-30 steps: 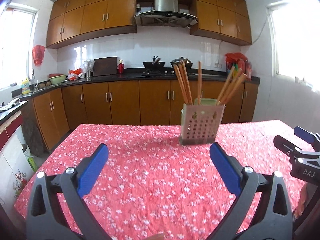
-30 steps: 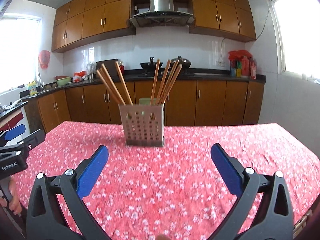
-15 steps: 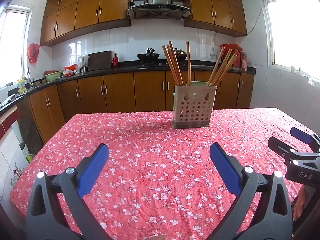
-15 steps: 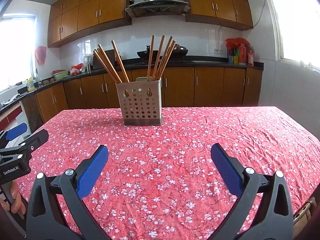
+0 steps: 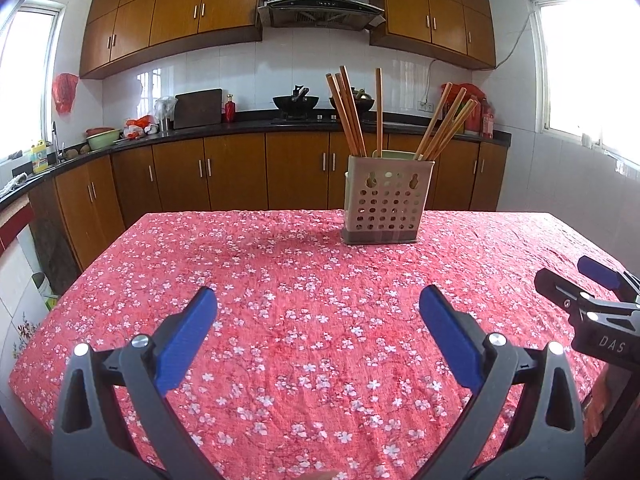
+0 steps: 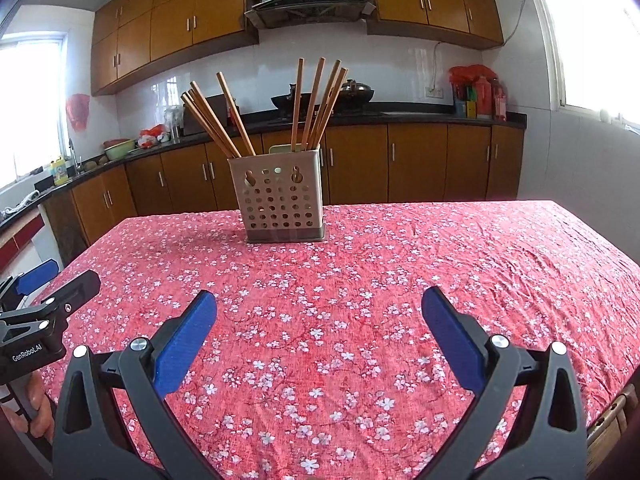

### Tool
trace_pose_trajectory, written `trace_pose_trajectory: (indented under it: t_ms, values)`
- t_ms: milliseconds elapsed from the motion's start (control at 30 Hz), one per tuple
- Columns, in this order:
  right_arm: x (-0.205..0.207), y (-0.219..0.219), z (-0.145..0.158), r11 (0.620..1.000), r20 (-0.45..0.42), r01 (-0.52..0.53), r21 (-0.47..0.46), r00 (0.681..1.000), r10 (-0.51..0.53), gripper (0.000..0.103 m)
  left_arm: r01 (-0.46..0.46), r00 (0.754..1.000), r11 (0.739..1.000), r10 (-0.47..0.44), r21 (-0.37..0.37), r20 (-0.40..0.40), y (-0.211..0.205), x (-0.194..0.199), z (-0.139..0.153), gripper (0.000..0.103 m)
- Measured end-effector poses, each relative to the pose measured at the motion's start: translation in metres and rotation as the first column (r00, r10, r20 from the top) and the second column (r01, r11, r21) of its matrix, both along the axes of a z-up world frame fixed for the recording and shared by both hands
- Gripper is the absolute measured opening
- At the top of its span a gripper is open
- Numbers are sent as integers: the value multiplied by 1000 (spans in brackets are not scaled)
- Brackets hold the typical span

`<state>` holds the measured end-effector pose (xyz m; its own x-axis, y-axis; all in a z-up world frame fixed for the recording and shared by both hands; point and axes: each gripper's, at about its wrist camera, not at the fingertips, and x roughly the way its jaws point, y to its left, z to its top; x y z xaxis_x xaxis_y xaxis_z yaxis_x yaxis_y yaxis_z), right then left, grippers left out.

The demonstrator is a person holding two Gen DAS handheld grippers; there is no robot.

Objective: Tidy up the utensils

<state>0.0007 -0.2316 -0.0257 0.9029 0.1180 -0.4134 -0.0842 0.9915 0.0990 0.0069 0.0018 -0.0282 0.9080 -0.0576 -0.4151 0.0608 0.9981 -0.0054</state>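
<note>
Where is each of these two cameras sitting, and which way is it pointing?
Left wrist view: sits on the left gripper, looking along its open blue fingers across the table to the chopstick holder; the right gripper shows at its right edge.
Right wrist view: sits on the right gripper, fingers open, facing the same way; the left gripper and fingers of a hand show at its left edge.
Shared: holder, chopsticks, red floral tablecloth, kitchen cabinets.

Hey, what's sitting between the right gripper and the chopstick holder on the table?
Nothing but bare flowered tablecloth. The right wrist view shows the stretch from the open right gripper to the chopstick holder holding no objects.
</note>
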Motion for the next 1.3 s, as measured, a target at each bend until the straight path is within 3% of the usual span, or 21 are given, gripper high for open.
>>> trace_pose_trajectory:
  t_ms: [1300]
  values:
    - [1, 0, 0, 1000, -2, 3, 4, 1000, -3, 101, 1, 1000, 1000, -1, -5, -7, -4, 3, 1, 99]
